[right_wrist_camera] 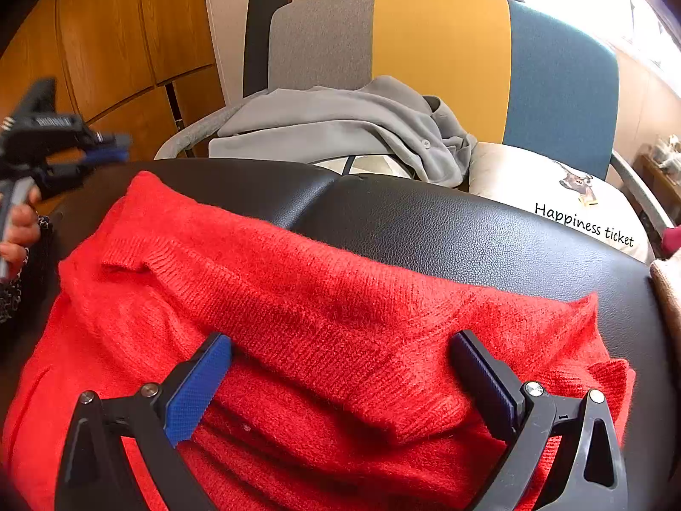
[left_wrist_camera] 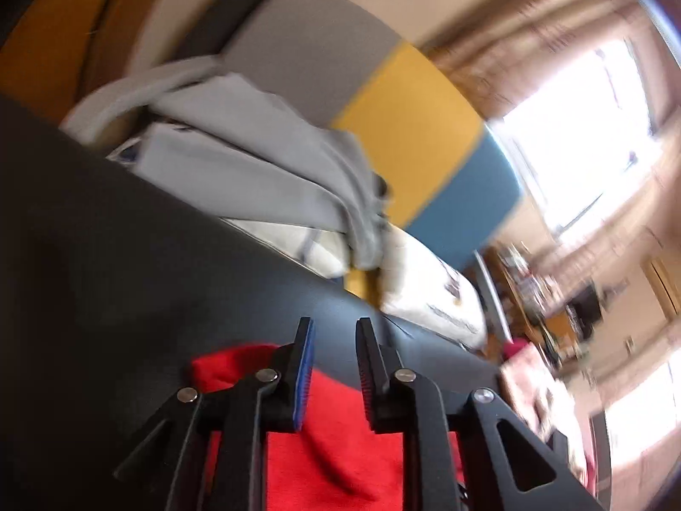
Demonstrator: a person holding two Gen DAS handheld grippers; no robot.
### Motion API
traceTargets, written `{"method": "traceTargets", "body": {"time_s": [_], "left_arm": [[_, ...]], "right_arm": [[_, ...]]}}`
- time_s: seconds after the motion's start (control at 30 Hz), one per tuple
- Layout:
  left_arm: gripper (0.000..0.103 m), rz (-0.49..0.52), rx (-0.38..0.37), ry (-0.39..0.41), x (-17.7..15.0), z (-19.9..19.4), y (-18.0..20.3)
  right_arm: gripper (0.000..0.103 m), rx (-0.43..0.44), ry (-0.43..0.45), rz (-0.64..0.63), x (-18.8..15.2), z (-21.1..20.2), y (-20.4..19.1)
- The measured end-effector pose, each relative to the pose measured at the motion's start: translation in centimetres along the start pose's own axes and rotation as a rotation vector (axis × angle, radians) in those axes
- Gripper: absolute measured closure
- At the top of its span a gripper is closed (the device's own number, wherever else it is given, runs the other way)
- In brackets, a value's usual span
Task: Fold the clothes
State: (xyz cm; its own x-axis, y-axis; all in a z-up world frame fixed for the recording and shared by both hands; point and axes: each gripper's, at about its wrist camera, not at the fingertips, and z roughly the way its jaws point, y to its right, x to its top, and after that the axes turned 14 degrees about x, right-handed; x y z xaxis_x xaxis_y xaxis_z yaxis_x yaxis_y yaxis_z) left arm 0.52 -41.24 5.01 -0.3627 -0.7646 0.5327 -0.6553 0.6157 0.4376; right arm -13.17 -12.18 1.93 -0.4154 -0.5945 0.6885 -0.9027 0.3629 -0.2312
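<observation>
Fingers of the right gripper (right_wrist_camera: 340, 377) stand spread wide, released, straddling a fold of the fuzzy red knitted sweater (right_wrist_camera: 298, 298) on the black leather surface (right_wrist_camera: 447, 230); the left gripper (left_wrist_camera: 334, 366) hangs parted and empty above it, likely repositioning.

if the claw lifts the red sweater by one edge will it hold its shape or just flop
Probably flops: the red sweater already lies in soft folds and bunches. Its fuzzy knit likely grips the pads rather than slipping. It may slide on the smooth black leather surface when pushed.
</observation>
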Motion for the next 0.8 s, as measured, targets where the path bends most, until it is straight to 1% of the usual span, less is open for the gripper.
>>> {"method": "traceTargets", "body": {"time_s": [0.1,0.17,0.2,0.23,0.27,0.3,0.33,0.4,0.43,0.47,0.53,0.57,0.67,0.7,0.8], "left_arm": [[0.084,0.078,0.105,-0.056,-1.1,2.1,1.8],[0.086,0.108,0.182,-0.107,-2.8,3.7,1.9],[0.086,0.135,0.207,-0.113,-4.1,4.2,1.8],[0.085,0.172,0.229,-0.098,-5.4,4.5,1.8],[0.084,0.234,0.245,-0.026,-6.5,4.2,2.0],[0.084,0.274,0.254,0.03,-7.4,3.9,2.1],[0.084,0.246,0.239,0.036,-7.4,4.0,1.7],[0.086,0.168,0.209,0.006,-6.3,4.7,0.7],[0.09,0.155,0.213,-0.004,-6.0,5.0,0.6],[0.09,0.143,0.218,-0.013,-5.7,5.2,0.5],[0.091,0.143,0.244,-0.028,-5.5,4.8,1.0],[0.088,0.146,0.251,-0.025,-5.4,4.3,1.5],[0.084,0.15,0.222,0.027,-6.0,1.2,2.6],[0.083,0.16,0.198,0.031,-6.6,-0.3,2.6],[0.082,0.196,0.133,0.034,-8.7,-4.2,2.4]], "right_arm": [[0.0,0.003,0.003,0.002,0.0,0.0,0.1],[0.0,0.007,0.007,0.005,-0.1,0.0,0.1],[0.0,0.01,0.008,0.008,-0.1,0.0,0.2],[0.0,0.012,0.01,0.011,-0.1,0.0,0.3],[0.0,0.013,0.011,0.013,-0.1,0.0,0.3],[0.0,0.012,0.011,0.013,-0.1,0.0,0.3],[0.0,0.013,0.012,0.015,-0.1,0.1,0.3],[0.0,0.015,0.013,0.017,-0.1,0.1,0.3],[0.0,0.013,0.012,0.016,-0.1,0.1,0.3],[0.0,0.011,0.01,0.015,-0.1,0.1,0.3],[0.0,0.009,0.001,0.013,0.1,0.3,0.3],[0.0,0.011,-0.007,0.013,0.2,0.3,0.3],[0.0,0.033,-0.069,0.022,1.2,-0.5,0.4],[0.0,0.052,-0.06,0.042,1.5,-1.8,0.3],[0.0,0.097,0.068,0.142,0.8,-8.0,0.2]]}}
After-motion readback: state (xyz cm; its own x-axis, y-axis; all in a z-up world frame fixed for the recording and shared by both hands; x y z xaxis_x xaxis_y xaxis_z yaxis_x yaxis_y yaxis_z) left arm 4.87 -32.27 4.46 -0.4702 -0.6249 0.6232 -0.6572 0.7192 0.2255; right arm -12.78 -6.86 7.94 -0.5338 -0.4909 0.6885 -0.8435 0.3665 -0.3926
